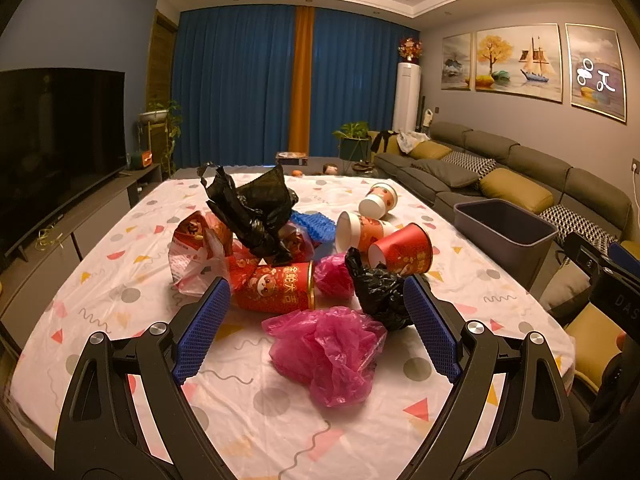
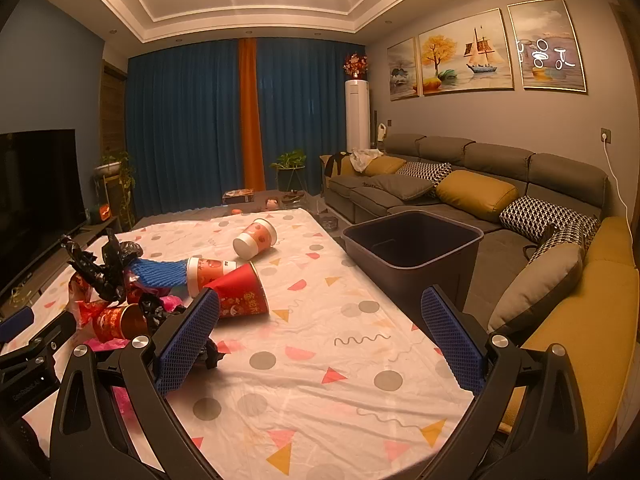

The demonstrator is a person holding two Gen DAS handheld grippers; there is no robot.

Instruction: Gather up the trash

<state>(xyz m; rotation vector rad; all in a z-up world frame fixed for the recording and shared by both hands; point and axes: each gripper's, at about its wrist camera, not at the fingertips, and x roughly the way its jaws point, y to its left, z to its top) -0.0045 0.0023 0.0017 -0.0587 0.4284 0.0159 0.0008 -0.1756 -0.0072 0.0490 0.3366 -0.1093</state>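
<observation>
trash (image 1: 304, 272) sits heaped mid-frame on the table (image 1: 120, 304), both the left gripper (image 1: 316, 328) and right gripper (image 2: 320, 344) spread and empty; the light pink bag (image 1: 326, 354) may slip a pinch, missing the bin (image 2: 412, 248).

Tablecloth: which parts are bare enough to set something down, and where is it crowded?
Bare: the tablecloth between the red paper cup and the grey bin, plus the near strip before the right gripper. Crowded: the centre-left pile of pink bag, black bags, red can and cups, facing the open left gripper.
</observation>
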